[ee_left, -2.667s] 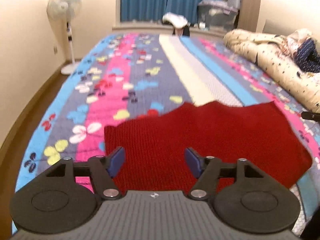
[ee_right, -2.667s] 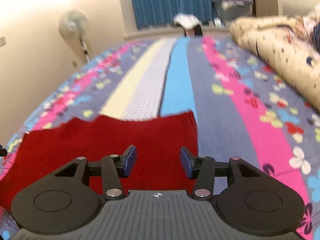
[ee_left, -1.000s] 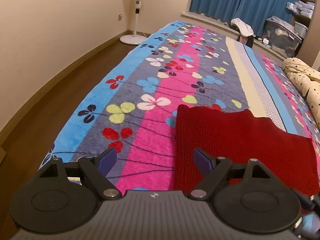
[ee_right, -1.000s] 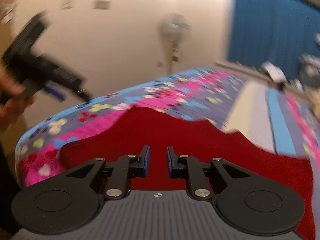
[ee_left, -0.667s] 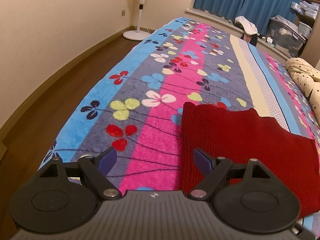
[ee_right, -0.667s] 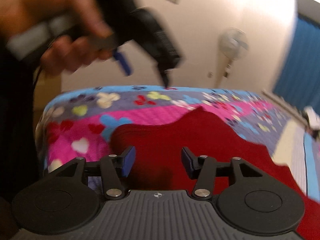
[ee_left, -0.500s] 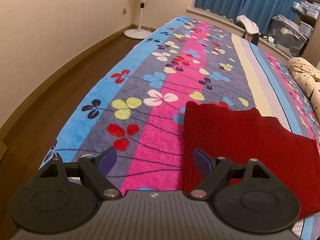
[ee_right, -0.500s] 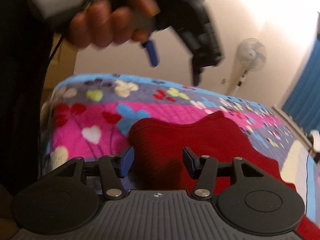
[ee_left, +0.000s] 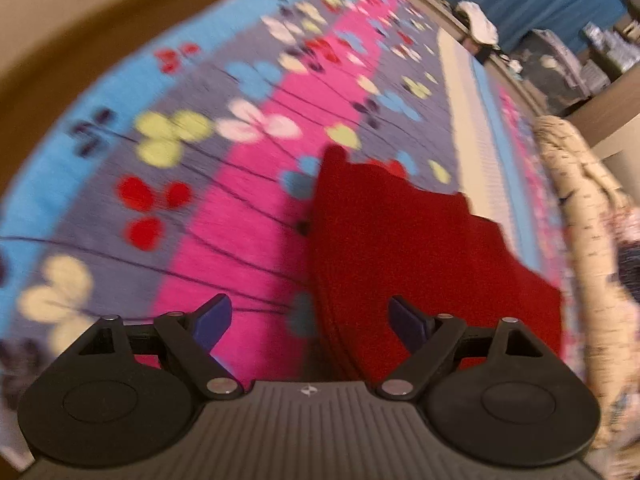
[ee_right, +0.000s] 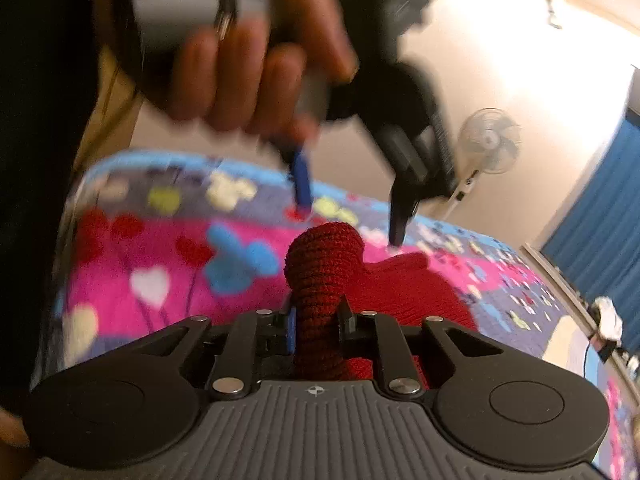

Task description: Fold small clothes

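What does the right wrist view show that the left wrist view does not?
Only the right wrist view: the right gripper, whose jaws have just been closing, pinching a bunched fold of the red knit; the person's hand holding the left gripper above the cloth; a fan.
Only the left wrist view: the left gripper's open jaws straddling the knit's edge; a rolled cream quilt.
Both: knit, flowered blanket, blue curtains.

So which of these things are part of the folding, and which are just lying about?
Part of the job:
- red knitted garment
- right tongs, which have just closed on a bunched corner of it
- left tongs, open above its edge

Just lying about:
- flowered blanket
- standing fan
- blue curtains
- rolled cream quilt
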Demonstrator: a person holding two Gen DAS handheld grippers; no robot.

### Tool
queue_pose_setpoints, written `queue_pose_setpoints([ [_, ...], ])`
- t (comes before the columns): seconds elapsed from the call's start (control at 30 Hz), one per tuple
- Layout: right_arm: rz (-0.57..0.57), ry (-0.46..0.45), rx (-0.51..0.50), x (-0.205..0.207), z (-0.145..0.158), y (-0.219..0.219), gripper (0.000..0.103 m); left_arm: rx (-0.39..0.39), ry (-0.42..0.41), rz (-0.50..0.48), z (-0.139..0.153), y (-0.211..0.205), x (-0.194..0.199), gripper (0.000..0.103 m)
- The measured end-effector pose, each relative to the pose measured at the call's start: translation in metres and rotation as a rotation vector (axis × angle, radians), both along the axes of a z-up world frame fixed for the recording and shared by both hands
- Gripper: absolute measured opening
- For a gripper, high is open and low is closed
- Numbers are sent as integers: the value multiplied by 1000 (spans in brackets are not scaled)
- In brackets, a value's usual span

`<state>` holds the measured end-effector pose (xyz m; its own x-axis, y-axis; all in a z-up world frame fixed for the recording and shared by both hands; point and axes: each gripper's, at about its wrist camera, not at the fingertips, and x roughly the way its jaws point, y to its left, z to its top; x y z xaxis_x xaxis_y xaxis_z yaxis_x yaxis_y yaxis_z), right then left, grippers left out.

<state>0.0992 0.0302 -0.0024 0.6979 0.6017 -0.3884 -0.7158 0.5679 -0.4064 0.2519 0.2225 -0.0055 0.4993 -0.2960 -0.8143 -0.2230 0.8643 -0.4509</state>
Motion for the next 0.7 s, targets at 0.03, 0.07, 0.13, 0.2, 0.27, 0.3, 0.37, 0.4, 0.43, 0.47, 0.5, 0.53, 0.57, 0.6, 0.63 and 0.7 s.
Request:
queue_pose_setpoints([
  [0.03,-9,1,20,1,5,-4,17,-48,4,-21,-3,-2,8,90],
  [0.07,-19,1,40,0,10,-8,17,-83,7,-43,-7,-5,15,90],
  [0.13,-34,5,77,-1,18,-16,16,-136,19,-86,-16,-11,31,90],
  [0.2,-46,10,110,-1,24,-25,16,-186,47,-98,-29,-14,46,90],
  [0.27,-58,14,134,-3,29,-33,16,-200,73,-99,-40,-17,57,90],
  [0.3,-62,16,143,-5,31,-38,16,-203,79,-103,-44,-19,62,89],
  [0.37,-64,20,154,-7,33,-45,16,-214,76,-112,-49,-22,69,81],
  [0.4,-66,27,161,-9,33,-47,16,-226,72,-123,-51,-26,72,68],
  [0.43,-68,35,164,-9,33,-48,16,-240,66,-135,-52,-29,74,56],
  [0.47,-71,40,161,-9,33,-47,16,-236,62,-140,-53,-32,77,41],
  [0.5,-74,46,155,-9,33,-45,16,-209,50,-138,-50,-34,77,31],
  [0.53,-82,50,151,-11,33,-43,16,-203,35,-141,-47,-36,76,29],
  [0.57,-89,56,149,-12,33,-40,16,-202,10,-146,-41,-37,74,27],
  [0.6,-90,56,144,-15,32,-35,15,-208,-17,-149,-36,-35,71,25],
  [0.63,-87,51,137,-17,33,-30,15,-224,-40,-144,-30,-30,67,25],
  [0.7,-72,54,138,-22,37,-18,15,-254,-82,-122,-17,-15,56,23],
])
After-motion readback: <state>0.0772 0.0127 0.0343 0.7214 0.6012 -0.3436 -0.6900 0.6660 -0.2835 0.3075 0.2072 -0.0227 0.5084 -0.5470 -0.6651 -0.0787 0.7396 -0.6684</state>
